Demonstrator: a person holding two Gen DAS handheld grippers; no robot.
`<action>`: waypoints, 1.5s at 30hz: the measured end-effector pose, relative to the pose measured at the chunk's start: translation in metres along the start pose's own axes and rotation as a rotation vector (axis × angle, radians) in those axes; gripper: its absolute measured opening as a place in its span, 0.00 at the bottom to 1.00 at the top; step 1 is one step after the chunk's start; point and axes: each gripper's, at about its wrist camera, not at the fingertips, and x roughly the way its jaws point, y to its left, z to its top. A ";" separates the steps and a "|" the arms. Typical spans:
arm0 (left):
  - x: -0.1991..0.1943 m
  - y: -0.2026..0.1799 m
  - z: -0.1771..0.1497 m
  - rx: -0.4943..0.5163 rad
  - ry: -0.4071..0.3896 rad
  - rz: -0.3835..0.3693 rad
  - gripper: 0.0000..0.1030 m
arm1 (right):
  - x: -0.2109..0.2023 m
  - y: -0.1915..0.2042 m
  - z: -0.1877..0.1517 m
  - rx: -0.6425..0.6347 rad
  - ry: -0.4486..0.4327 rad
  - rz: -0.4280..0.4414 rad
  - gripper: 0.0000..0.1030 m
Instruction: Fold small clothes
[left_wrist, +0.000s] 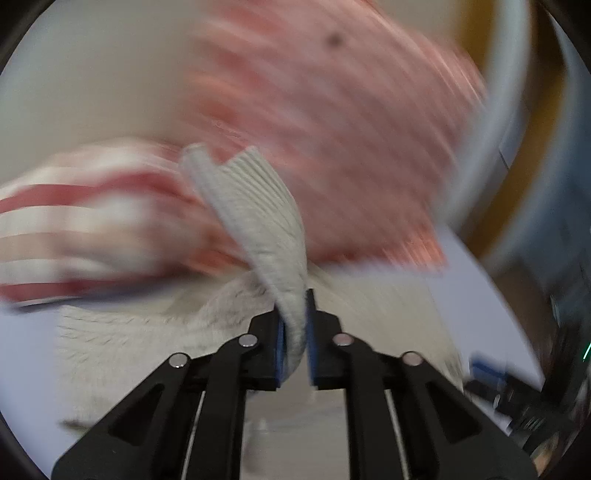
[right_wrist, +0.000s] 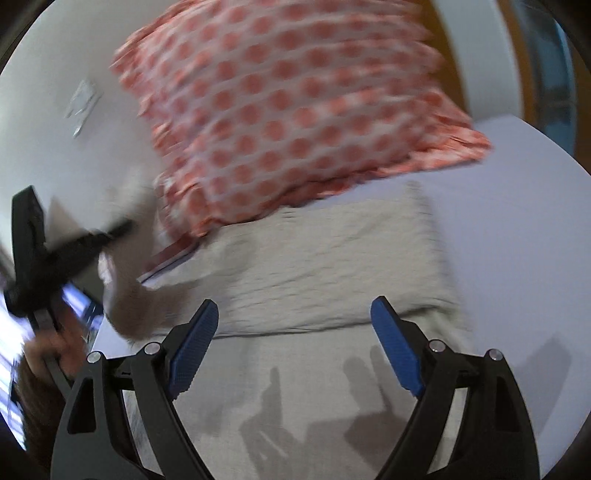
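Observation:
A cream knitted garment (right_wrist: 325, 254) lies on a pale bed sheet (right_wrist: 517, 236), its far part folded over. My left gripper (left_wrist: 295, 332) is shut on a ribbed cuff (left_wrist: 255, 206) of this garment and holds it lifted. It also shows in the right wrist view (right_wrist: 74, 251), blurred, at the left with the cloth hanging from it. My right gripper (right_wrist: 293, 350) is open and empty above the near part of the garment; its shadow falls on the cloth.
A red and white patterned pillow (right_wrist: 295, 107) leans at the head of the bed behind the garment. A red striped cloth (left_wrist: 74, 221) lies to the left. A white wall (right_wrist: 55, 74) stands behind, and wooden furniture (right_wrist: 517, 55) at the right.

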 end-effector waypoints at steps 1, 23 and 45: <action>0.020 -0.021 -0.009 0.037 0.051 -0.048 0.13 | -0.003 -0.008 0.000 0.019 0.001 -0.012 0.84; -0.134 0.158 -0.136 -0.194 0.006 0.123 0.59 | 0.109 -0.032 0.033 0.039 0.206 -0.072 0.18; -0.162 0.136 -0.240 -0.208 0.178 -0.137 0.60 | -0.040 -0.052 -0.048 -0.062 0.144 -0.103 0.66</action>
